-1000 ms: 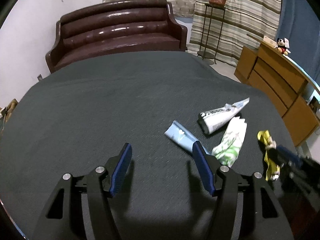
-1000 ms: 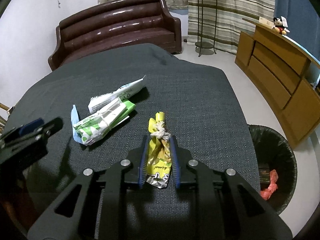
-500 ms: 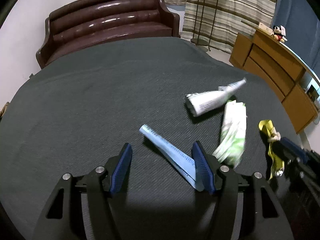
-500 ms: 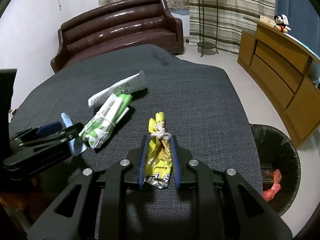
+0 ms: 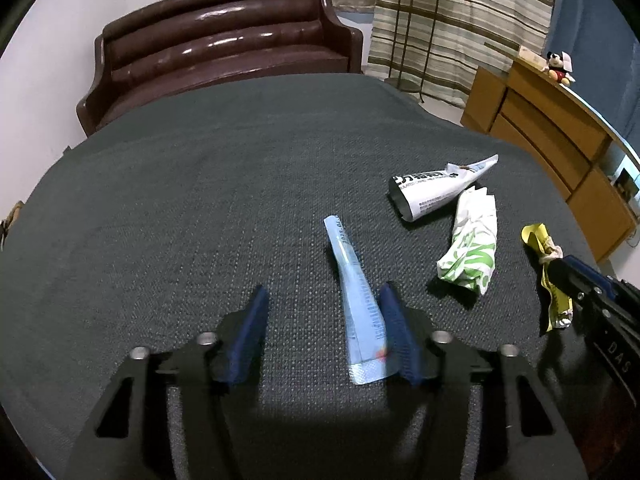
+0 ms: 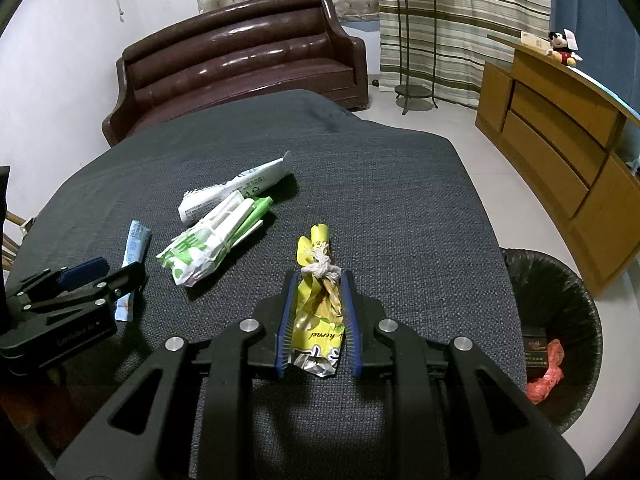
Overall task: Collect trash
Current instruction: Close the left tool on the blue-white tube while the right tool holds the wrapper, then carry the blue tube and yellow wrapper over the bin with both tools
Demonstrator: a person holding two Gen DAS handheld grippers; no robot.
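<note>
Trash: four pieces are lying on the dark bench (image 5: 168, 208); a black bin (image 6: 560, 320) is standing on the floor off the bench's right edge.
Left tongs (image 5: 322, 326): jaws have just been closing and are standing about half open, with the blue sachet (image 5: 356, 296) lying between them against the right pad; the left pad is not touching it.
Sachet axis: it is running roughly along the tongs' pointing line, far end leaning slightly left.
Right tongs (image 6: 316, 316): they are clamping the yellow wrapper (image 6: 318, 312), jaws nearly closed.
Farther out: the green wrapper (image 5: 472, 248) and white tube (image 5: 436, 192) are lying right of the sachet.
Nearer hand: the right one is nearer the bin.
</note>
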